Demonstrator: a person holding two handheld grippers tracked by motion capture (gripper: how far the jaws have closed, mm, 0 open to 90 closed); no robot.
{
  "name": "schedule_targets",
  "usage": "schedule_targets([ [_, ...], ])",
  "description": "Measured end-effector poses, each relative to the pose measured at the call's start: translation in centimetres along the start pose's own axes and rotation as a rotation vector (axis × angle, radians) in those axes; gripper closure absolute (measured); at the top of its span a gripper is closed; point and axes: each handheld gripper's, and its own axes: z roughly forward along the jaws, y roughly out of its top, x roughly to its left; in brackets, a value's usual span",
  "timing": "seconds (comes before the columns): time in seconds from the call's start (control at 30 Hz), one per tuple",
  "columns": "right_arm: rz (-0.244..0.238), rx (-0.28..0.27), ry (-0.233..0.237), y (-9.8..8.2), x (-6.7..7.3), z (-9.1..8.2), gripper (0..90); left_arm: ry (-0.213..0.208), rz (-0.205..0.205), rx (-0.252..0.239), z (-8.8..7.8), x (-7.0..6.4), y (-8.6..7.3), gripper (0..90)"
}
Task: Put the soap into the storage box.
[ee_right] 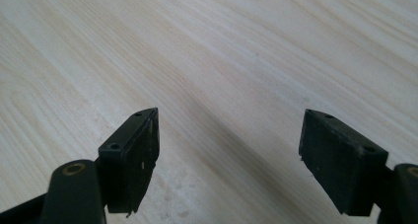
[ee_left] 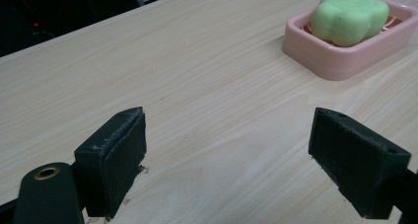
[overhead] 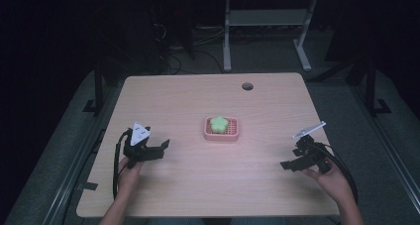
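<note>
Flanking the soap (overhead: 218,124) in its dish (overhead: 221,135), mid-table (overhead: 198,185).
Left gripper (overhead: 157,148) and right gripper (overhead: 292,161), jaws apart, hover over bare wood near the side edges.

soap (overhead: 218,124): i see a pale green, flower-shaped bar, lying flat in the dish.
dish (overhead: 221,135): pink, rectangular with rounded corners, sitting upright near the table's middle, between my two grippers and well apart from both.
</note>
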Motion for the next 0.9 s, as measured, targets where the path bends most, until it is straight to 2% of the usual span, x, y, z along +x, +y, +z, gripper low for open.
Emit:
schedule_targets([
  [0.57, 0.042, -0.059, -0.002, -3.1, 0.3, -0.6, 22.9, -0.003, 0.005, 0.003, 0.1, -0.1, 0.0, 14.3],
  [0.8, 0.047, -0.082, -0.008, -4.8, 1.1, -0.2, 22.9, -0.005, 0.006, 0.006, 0.1, -0.1, 0.0, 14.3],
  [0.9, 0.047, -0.111, -0.009, -5.5, 1.6, -0.2, 22.9, -0.005, 0.005, 0.004, 0.1, -0.2, 0.0, 14.3],
])
